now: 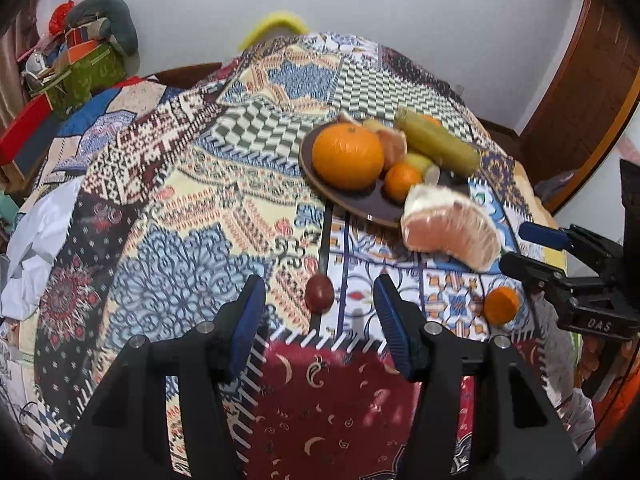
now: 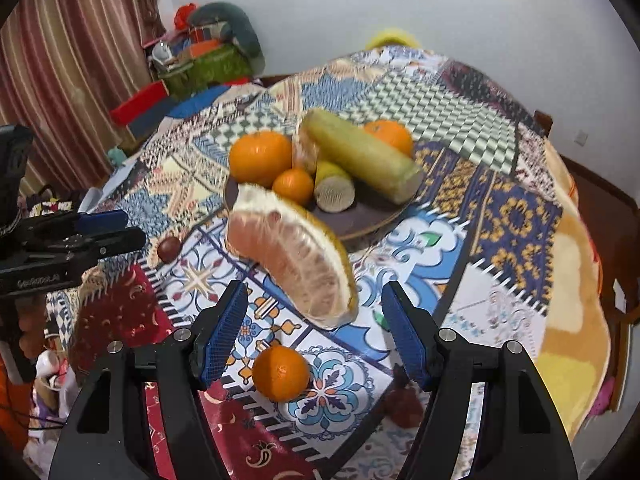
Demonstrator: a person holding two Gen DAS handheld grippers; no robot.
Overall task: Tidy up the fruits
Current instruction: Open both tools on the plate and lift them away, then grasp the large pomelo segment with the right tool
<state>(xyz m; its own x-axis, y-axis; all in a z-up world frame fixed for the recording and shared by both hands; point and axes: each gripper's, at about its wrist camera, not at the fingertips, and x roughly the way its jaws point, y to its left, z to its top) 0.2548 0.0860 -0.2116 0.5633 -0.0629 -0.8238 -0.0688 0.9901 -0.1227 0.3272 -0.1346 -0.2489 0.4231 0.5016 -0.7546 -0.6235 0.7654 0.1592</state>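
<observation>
Left gripper [image 1: 320,322] and right gripper [image 2: 310,330] hover, fingers apart.

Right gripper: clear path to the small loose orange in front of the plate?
Probably yes. The right gripper is open, and the small orange lies bare on the tablecloth roughly between its fingers. The pomelo wedge lies just beyond it, apparently not blocking it.

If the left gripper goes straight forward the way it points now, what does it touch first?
Most likely the small dark red fruit on the tablecloth: it lies just ahead of the open left gripper, between its fingers. Depth is unclear, so the gripper could pass above it.
</observation>
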